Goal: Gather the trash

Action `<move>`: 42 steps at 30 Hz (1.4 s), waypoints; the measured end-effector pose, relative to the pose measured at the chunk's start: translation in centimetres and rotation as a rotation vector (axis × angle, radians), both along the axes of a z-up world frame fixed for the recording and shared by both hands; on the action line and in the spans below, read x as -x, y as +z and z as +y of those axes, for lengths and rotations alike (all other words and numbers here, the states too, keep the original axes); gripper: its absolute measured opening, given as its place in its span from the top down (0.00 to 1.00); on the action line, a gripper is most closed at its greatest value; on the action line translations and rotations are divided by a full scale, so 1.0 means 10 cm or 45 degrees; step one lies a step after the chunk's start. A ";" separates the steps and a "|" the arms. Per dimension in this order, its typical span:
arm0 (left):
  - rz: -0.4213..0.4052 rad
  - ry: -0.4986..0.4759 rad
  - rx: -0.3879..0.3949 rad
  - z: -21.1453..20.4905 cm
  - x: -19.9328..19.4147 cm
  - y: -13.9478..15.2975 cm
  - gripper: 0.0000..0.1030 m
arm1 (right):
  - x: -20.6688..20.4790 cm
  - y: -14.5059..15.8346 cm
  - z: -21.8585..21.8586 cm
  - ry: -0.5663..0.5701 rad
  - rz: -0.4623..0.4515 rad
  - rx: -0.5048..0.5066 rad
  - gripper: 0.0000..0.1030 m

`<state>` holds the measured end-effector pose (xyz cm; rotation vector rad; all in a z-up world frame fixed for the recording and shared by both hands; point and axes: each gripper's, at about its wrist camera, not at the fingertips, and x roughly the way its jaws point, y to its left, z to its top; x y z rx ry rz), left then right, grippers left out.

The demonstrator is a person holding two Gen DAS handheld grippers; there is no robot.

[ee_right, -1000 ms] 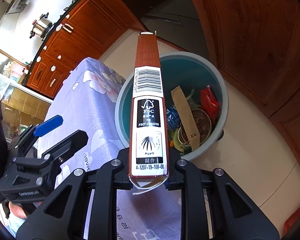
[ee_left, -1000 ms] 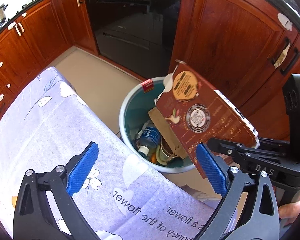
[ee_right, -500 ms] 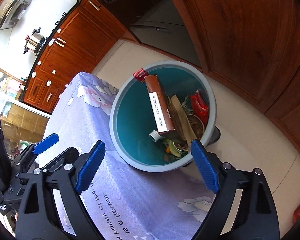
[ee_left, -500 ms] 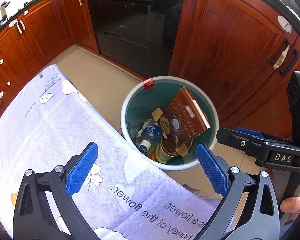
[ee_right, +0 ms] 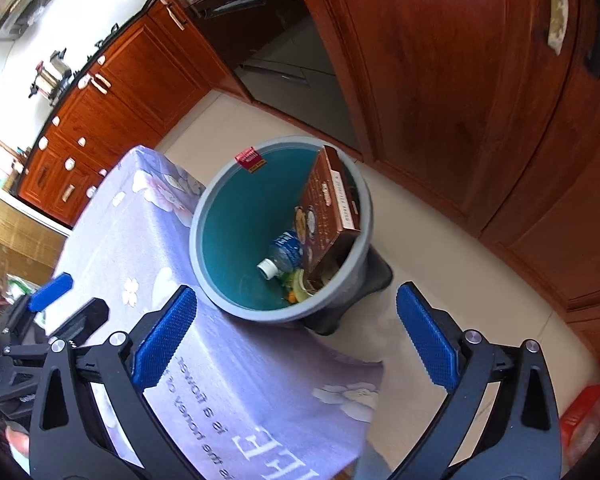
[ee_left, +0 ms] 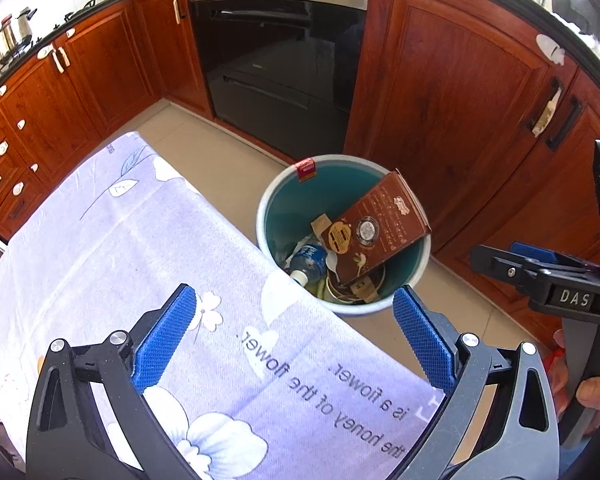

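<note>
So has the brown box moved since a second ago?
Yes. The box has dropped from the right tongs, whose jaws just opened, into the bin.

Right gripper (ee_right: 296, 332): jaws just opened wide, nothing between them. Brown carton (ee_right: 330, 210): leaning inside grey bin (ee_right: 204, 216).

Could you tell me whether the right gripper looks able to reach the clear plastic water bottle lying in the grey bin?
Probably yes: the right gripper is open and empty, the grey bin has no lid, and the clear plastic water bottle lies uncovered beside the leaning brown carton.
</note>
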<state>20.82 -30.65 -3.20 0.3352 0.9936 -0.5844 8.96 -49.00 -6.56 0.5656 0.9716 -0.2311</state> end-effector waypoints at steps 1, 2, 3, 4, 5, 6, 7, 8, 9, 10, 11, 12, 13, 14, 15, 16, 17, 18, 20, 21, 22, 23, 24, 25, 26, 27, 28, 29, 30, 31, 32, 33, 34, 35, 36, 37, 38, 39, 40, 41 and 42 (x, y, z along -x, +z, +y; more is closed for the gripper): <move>0.000 0.000 -0.001 0.00 0.03 0.02 0.04 | 0.03 0.02 0.02 0.005 0.016 0.032 0.07; -0.005 -0.004 -0.003 0.01 0.07 0.04 0.04 | 0.05 0.05 0.05 0.012 0.032 0.065 0.07; -0.011 -0.005 -0.006 0.02 0.12 0.06 0.04 | 0.07 0.07 0.09 0.020 0.047 0.098 0.07; -0.020 -0.005 -0.010 0.03 0.16 0.07 0.04 | 0.10 0.09 0.12 0.031 0.059 0.131 0.07; -0.031 -0.002 -0.012 0.05 0.20 0.09 0.04 | 0.13 0.12 0.17 0.046 0.071 0.166 0.07; -0.044 0.001 -0.010 0.07 0.24 0.11 0.04 | 0.16 0.15 0.21 0.060 0.077 0.196 0.07; -0.055 0.005 -0.005 0.10 0.28 0.14 0.04 | 0.18 0.19 0.26 0.075 0.081 0.230 0.07; -0.062 0.010 0.000 0.12 0.32 0.15 0.04 | 0.21 0.22 0.31 0.090 0.083 0.264 0.07; -0.066 0.013 0.007 0.15 0.35 0.18 0.04 | 0.24 0.25 0.37 0.106 0.085 0.304 0.07; -0.068 0.018 0.016 0.18 0.39 0.21 0.04 | 0.27 0.28 0.43 0.121 0.085 0.336 0.07; -0.069 0.024 0.026 0.21 0.41 0.24 0.04 | 0.31 0.31 0.48 0.135 0.084 0.362 0.07; -0.073 0.032 0.037 0.24 0.44 0.26 0.04 | 0.34 0.33 0.53 0.148 0.088 0.379 0.07; -0.081 0.042 0.042 0.27 0.47 0.28 0.04 | 0.36 0.35 0.57 0.158 0.093 0.389 0.07; -0.089 0.052 0.044 0.30 0.48 0.30 0.04 | 0.38 0.37 0.61 0.167 0.093 0.392 0.07; -0.098 0.060 0.044 0.31 0.49 0.32 0.04 | 0.40 0.39 0.64 0.176 0.089 0.397 0.07; -0.103 0.068 0.047 0.33 0.50 0.32 0.04 | 0.42 0.40 0.68 0.181 0.086 0.408 0.07; -0.105 0.076 0.049 0.35 0.51 0.32 0.04 | 0.44 0.42 0.71 0.186 0.084 0.423 0.07; -0.105 0.086 0.049 0.38 0.52 0.32 0.04 | 0.44 0.43 0.74 0.190 0.085 0.439 0.07; -0.103 0.104 0.045 0.44 0.53 0.32 0.04 | 0.45 0.44 0.80 0.200 0.093 0.471 0.07; -0.100 0.112 0.043 0.47 0.53 0.32 0.04 | 0.45 0.44 0.81 0.204 0.104 0.485 0.07; -0.095 0.116 0.044 0.49 0.53 0.32 0.04 | 0.46 0.45 0.84 0.209 0.114 0.497 0.07; -0.092 0.119 0.048 0.52 0.54 0.33 0.04 | 0.47 0.46 0.86 0.212 0.117 0.507 0.07; -0.091 0.123 0.050 0.54 0.55 0.33 0.04 | 0.48 0.47 0.88 0.216 0.115 0.512 0.07; -0.089 0.127 0.053 0.56 0.56 0.33 0.04 | 0.49 0.47 0.89 0.219 0.113 0.514 0.07; -0.085 0.130 0.056 0.57 0.56 0.32 0.04 | 0.50 0.48 0.91 0.222 0.114 0.514 0.07; -0.083 0.133 0.058 0.57 0.56 0.32 0.04 | 0.50 0.47 0.92 0.225 0.116 0.517 0.07; -0.083 0.135 0.059 0.58 0.57 0.32 0.04 | 0.50 0.46 0.94 0.228 0.119 0.523 0.07; -0.081 0.136 0.058 0.58 0.57 0.30 0.04 | 0.50 0.46 0.96 0.231 0.121 0.531 0.07; -0.079 0.137 0.058 0.59 0.57 0.30 0.04 | 0.51 0.46 0.97 0.234 0.124 0.538 0.07; -0.078 0.137 0.058 0.60 0.58 0.29 0.04 | 0.51 0.45 0.98 0.235 0.126 0.542 0.07; -0.078 0.139 0.055 0.60 0.59 0.28 0.04 | 0.51 0.45 1.00 0.236 0.129 0.544 0.07; -0.080 0.141 0.051 0.61 0.59 0.27 0.04 | 0.51 0.43 1.00 0.238 0.133 0.544 0.07; -0.081 0.143 0.048 0.63 0.60 0.26 0.04 | 0.51 0.43 1.01 0.240 0.139 0.542 0.07; -0.080 0.143 0.045 0.63 0.60 0.25 0.04 | 0.50 0.42 1.01 0.242 0.144 0.536 0.07; -0.079 0.144 0.044 0.64 0.60 0.24 0.04 | 0.50 0.40 1.01 0.245 0.148 0.530 0.07; -0.078 0.146 0.043 0.65 0.60 0.23 0.04 | 0.50 0.39 1.01 0.248 0.152 0.526 0.07; -0.077 0.149 0.043 0.66 0.60 0.22 0.04 | 0.50 0.37 1.01 0.250 0.156 0.525 0.07; -0.075 0.152 0.044 0.67 0.60 0.21 0.04 | 0.50 0.36 1.01 0.251 0.160 0.523 0.07; -0.073 0.155 0.046 0.68 0.60 0.20 0.04 | 0.50 0.34 1.02 0.252 0.162 0.519 0.07; -0.072 0.158 0.047 0.68 0.61 0.19 0.04 | 0.50 0.33 1.02 0.253 0.164 0.515 0.07; -0.073 0.160 0.047 0.69 0.61 0.18 0.04 | 0.50 0.32 1.02 0.254 0.167 0.513 0.07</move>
